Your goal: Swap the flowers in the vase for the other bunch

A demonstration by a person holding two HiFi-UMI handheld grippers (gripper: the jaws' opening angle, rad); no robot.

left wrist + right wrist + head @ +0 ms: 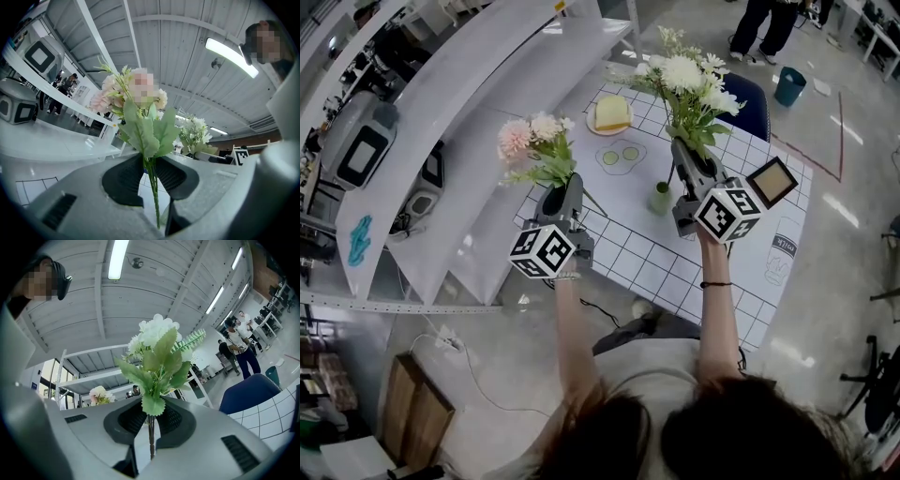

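I think the swap is sitting at its middle step. The little green vase (661, 198) is standing on the table (628, 258). It looks empty, but it is small, so I am not sure. Both bunches are being held up in the air, and I cannot tell which one is meant to go in.

The left gripper (563, 192) is squeezing the pink bunch (536, 142). In the left gripper view its fingers (125, 180) are pressing on the thin green stems from both sides. The leaves and flowers are sticking out past them toward 12 o'clock.

The right gripper (694, 157) is squeezing the white bunch (689, 84). In the right gripper view its fingers (174, 420) are pinching the stem low down, and the flowers are rising toward 12 o'clock.

In the head view the vase is sitting at 3 o'clock from the left gripper and at 7 o'clock from the right gripper, quite near it. No stem is touching the vase.

Next, the new bunch is going to need its stems tipped down right over the vase. The mouth looks narrow, so the aim has to be careful. The other bunch can go down on the table.
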